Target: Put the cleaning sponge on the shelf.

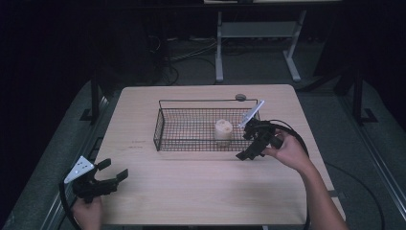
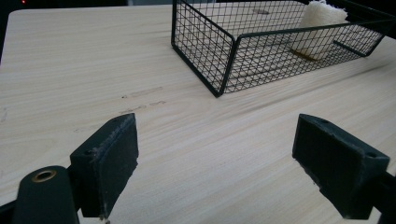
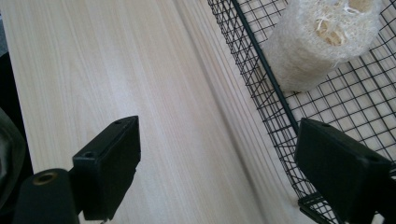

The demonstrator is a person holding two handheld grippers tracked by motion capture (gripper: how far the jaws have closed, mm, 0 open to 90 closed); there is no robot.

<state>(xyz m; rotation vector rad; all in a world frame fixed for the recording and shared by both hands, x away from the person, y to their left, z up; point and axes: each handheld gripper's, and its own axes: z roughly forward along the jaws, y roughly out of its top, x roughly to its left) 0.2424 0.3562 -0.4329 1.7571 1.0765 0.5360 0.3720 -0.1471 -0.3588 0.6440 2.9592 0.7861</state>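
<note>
The right tongs (image 1: 250, 143), matte black with flat pads, gape wide and hold nothing, straddling the near right corner of the black wire-mesh rectangular basket (image 1: 165, 125). Just beyond them, inside it, stands a pale, fibrous loofah cylinder (image 3: 322, 42). The left tongs (image 1: 112, 173) also gape wide, well apart over the pale wood-grain worktop (image 1: 201, 187).

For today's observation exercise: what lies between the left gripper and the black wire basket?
Nothing but bare pale wooden table with faint scuff marks, seen in the left gripper view, from the left gripper to the black wire basket.
</note>
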